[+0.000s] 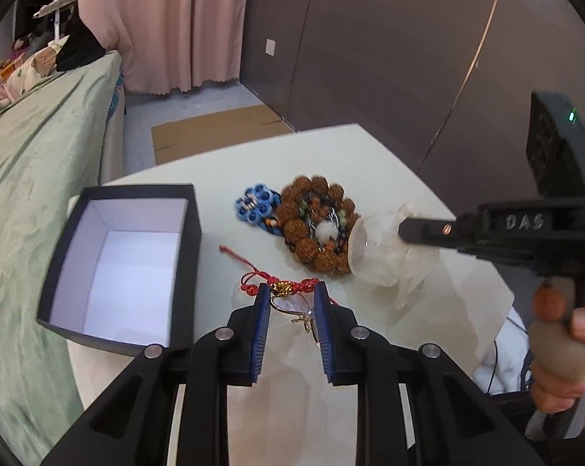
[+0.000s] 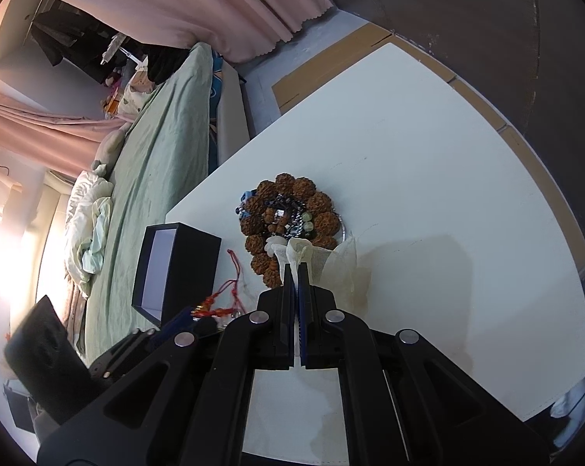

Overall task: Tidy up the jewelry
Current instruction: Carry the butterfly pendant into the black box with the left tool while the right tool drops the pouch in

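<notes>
- Your left gripper (image 1: 292, 326) is spread open, low over the white table (image 1: 370, 155). Its blue pads (image 1: 260, 334) sit on either side of a thin gold-wire piece (image 1: 304, 316) with a clear part; nothing is pinched yet, and I can't tell exactly what that piece is.
- Just past the pad tips lies a red cord (image 1: 253, 272) with a small gold bead (image 1: 282, 288) knotted into it. One end trails off toward the box.
- The box (image 1: 129, 268) is black outside, white inside, lid off, sitting at the table's left edge next to your left gripper. It has nothing in it that I can see.
- Your right gripper (image 2: 295, 272) is clamped down on a crumpled bit of white tissue (image 2: 304, 252), fingers basically together with the paper sticking out of the tips.
- That tissue sits right against the near edge of the bead pile. From the left camera it looks bunched around a clear round thing (image 1: 356, 246), maybe a lid or disc, hard to say.
- The pile itself is a ring of chunky brown beads (image 1: 319, 225) with smaller dark and green beads tangled in the middle, plus a white stone.
- A blue piece (image 1: 255, 206) touches the pile's far left side.
- A green-sheeted bed (image 1: 40, 194) runs along the table, pink curtain (image 1: 168, 19) behind.
</notes>
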A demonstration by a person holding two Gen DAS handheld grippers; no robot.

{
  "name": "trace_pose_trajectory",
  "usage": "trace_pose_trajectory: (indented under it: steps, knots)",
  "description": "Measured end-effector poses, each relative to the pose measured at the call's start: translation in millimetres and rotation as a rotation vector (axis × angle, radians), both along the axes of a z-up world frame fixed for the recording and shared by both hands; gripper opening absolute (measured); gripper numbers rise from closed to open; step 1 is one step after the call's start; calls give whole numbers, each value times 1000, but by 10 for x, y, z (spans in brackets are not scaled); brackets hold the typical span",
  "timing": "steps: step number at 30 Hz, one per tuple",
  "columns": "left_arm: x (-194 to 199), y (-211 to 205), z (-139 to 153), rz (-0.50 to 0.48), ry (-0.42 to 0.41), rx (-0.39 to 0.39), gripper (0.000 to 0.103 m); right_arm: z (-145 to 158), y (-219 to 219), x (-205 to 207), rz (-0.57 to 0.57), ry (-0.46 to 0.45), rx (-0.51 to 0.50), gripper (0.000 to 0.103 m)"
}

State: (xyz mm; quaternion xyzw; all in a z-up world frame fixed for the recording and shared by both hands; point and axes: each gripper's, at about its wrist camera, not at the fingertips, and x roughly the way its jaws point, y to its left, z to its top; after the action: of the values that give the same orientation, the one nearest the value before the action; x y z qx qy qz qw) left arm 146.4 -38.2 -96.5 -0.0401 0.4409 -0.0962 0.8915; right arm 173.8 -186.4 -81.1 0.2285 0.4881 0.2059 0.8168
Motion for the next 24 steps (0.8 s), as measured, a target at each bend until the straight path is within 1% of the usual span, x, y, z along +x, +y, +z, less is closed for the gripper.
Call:
trace_pose_trajectory:
  steps: [2, 4, 5, 7, 8, 10, 13, 19, 24]
  knots:
    - [-44, 67, 64, 7, -9, -40, 21, 12, 26, -8, 8, -9, 15, 3]
    - [-60, 165, 115, 8, 2, -103, 21, 39, 60, -20, 21, -23, 40, 3]
    - [-42, 193, 94, 34, 29, -75, 21, 47, 84, -24, 31, -28, 55, 3]
    - [-7, 173, -22, 61, 79, 37, 21, 48, 124, -18, 38, -31, 53, 3]
    - [10, 180, -90, 57, 109, 30, 21, 42, 153, -20, 39, -30, 44, 3]
    - [31, 187, -171, 48, 152, -11, 21, 23, 198, -17, 40, -24, 37, 3]
    - [15, 131, -166, 23, 159, 12, 21, 20, 244, -10, 42, -21, 35, 3]
    - [15, 103, -325, 10, 240, 79, 21, -5, 329, -1, 49, -15, 13, 3]
    - [-37, 81, -353, -11, 249, 84, 21, -11, 358, -18, 57, -14, 11, 3]
